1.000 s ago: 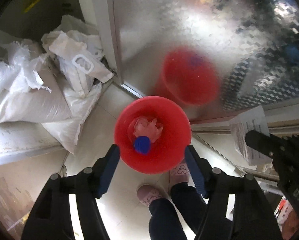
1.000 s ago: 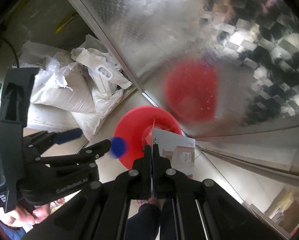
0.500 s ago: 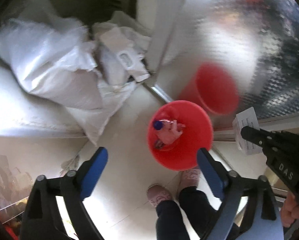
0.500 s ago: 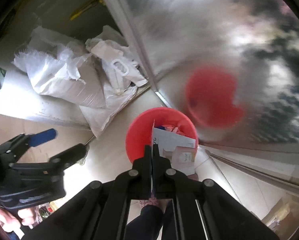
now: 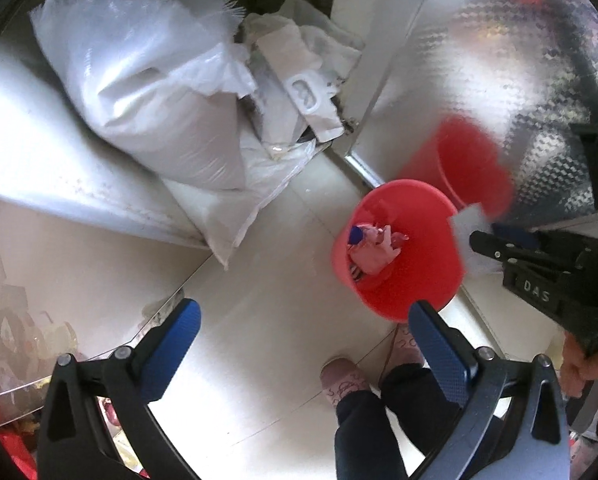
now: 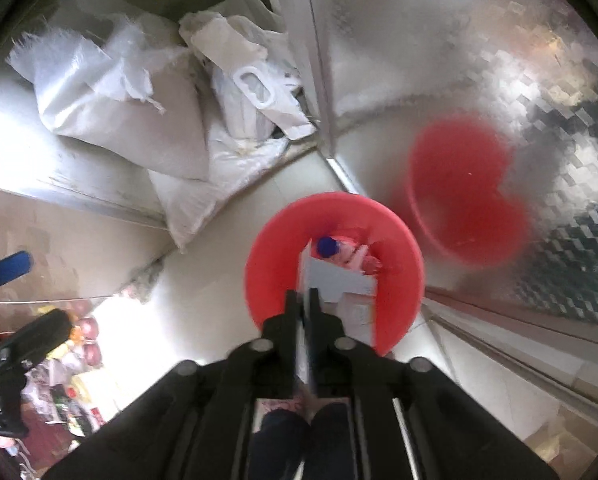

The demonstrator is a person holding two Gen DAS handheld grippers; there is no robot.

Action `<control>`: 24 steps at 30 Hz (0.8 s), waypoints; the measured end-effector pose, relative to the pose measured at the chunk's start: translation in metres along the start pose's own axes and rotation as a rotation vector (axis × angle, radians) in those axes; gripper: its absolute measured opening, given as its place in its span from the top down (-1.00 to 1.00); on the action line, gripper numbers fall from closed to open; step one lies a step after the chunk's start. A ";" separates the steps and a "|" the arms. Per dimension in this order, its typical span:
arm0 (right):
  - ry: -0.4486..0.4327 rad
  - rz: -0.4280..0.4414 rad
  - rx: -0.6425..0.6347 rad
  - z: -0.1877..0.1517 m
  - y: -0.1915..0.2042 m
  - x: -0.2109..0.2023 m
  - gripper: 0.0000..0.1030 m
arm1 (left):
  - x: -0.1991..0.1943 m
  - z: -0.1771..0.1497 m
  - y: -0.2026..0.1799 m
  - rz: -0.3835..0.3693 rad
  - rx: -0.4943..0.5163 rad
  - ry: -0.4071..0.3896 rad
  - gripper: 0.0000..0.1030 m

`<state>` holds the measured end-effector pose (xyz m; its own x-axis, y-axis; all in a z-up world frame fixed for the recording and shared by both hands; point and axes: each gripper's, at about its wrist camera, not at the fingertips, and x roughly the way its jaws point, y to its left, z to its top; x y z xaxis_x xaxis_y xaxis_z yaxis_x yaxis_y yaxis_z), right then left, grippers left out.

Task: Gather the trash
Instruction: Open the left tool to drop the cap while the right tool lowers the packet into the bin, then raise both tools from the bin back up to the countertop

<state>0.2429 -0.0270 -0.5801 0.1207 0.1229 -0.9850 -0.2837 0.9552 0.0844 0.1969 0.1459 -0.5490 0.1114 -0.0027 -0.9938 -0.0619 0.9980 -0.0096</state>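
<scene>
My right gripper has its jaws opening with the white card between them, directly above the red bin. I would let it fall freely inside, beside the pink wrapper. My left gripper is wide open, holding nothing.

Pile of white woven sacks stacked in the corner on a pale tiled floor, right beside a shiny embossed metal panel. 2 pink slippers at the bottom.
</scene>
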 end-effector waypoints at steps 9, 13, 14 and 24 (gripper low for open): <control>-0.071 0.016 -0.037 -0.010 0.015 -0.079 -0.47 | -0.075 -0.008 0.004 0.054 -0.026 -0.055 -1.00; -0.124 0.030 -0.041 -0.011 0.030 -0.146 -0.56 | -0.140 -0.014 0.011 0.068 -0.057 -0.091 -1.00; -0.138 0.037 -0.043 -0.011 0.035 -0.164 -0.57 | -0.162 -0.015 0.013 0.071 -0.067 -0.109 -1.00; -0.326 0.025 -0.112 -0.006 0.072 -0.354 -0.77 | -0.339 -0.005 0.004 0.109 -0.068 -0.320 -1.00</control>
<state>0.1736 -0.0030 -0.2261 0.4048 0.2431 -0.8815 -0.3911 0.9174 0.0734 0.1538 0.1506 -0.2123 0.4057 0.1343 -0.9041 -0.1556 0.9848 0.0765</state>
